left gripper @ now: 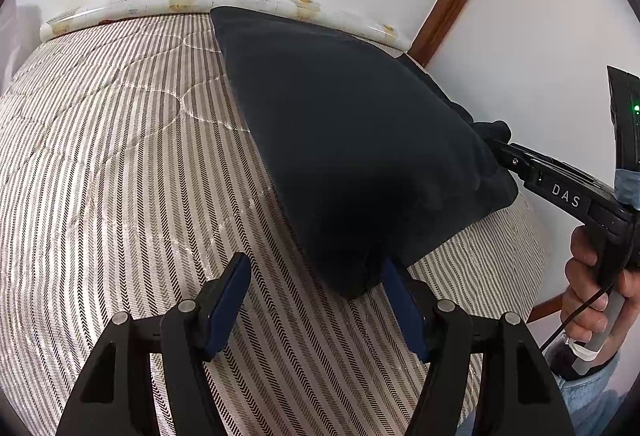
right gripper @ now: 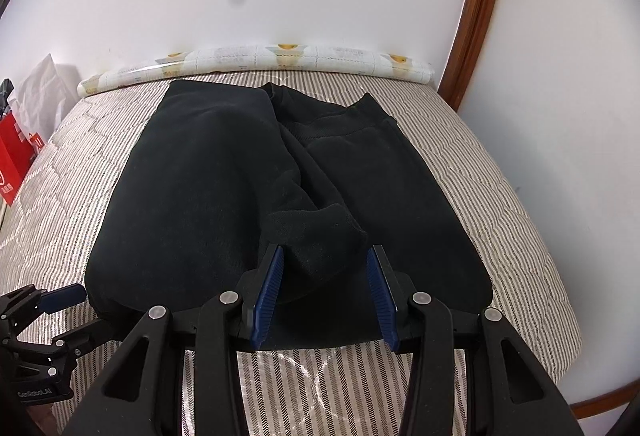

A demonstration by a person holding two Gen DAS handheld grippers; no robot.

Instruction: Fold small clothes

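Progress looks early to middling, as far as both views allow. One dark garment (right gripper: 224,187), likely a small sweatshirt or pair of trousers, lies on the striped mattress (right gripper: 500,195) of the bed, reaching from near the far edge, where a patterned roll (right gripper: 280,59) runs along the wall, to the near edge. Its left portion appears laid inward over the middle, and a ribbed cuff (right gripper: 316,232) rests on top toward the near edge, so a first lengthwise fold seems started but not flattened.

Between the blue pads of the right gripper (right gripper: 326,276) sits that cuff; the jaws stand apart on either side of it and do not pinch the cloth. In the left wrist view the left gripper (left gripper: 316,292) also stands spread, one pad beside the garment's near left corner, the other partly hidden behind the cloth, with nothing clamped.

By my judgement the remaining work is most of it: bringing the right side across, smoothing the bunched ridge down the centre, then folding end to end into a compact stack. A red bag (right gripper: 16,155) stands off the bed's left edge.
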